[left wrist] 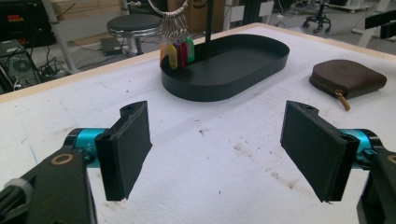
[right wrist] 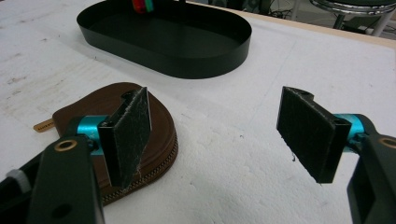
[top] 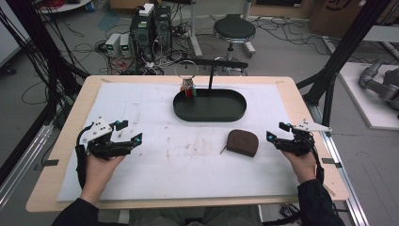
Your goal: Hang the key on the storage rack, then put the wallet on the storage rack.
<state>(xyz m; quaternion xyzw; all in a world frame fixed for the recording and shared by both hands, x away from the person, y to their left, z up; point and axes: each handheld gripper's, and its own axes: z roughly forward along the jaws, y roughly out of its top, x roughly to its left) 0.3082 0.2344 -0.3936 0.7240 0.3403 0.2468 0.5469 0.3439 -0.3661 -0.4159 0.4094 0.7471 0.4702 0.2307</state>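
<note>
With both jaws spread wide and empty, the right gripper point(top: 278, 132) sits just beside the brown zip pouch point(top: 243, 142) near the tabletop's right edge, where a shallow pinch could slide off its domed top.

Brown zipped pouch point(top: 243, 142) flat on white mat, closed

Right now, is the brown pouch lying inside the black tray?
No, the brown pouch lies on the white mat, apart from the black tray.
</note>
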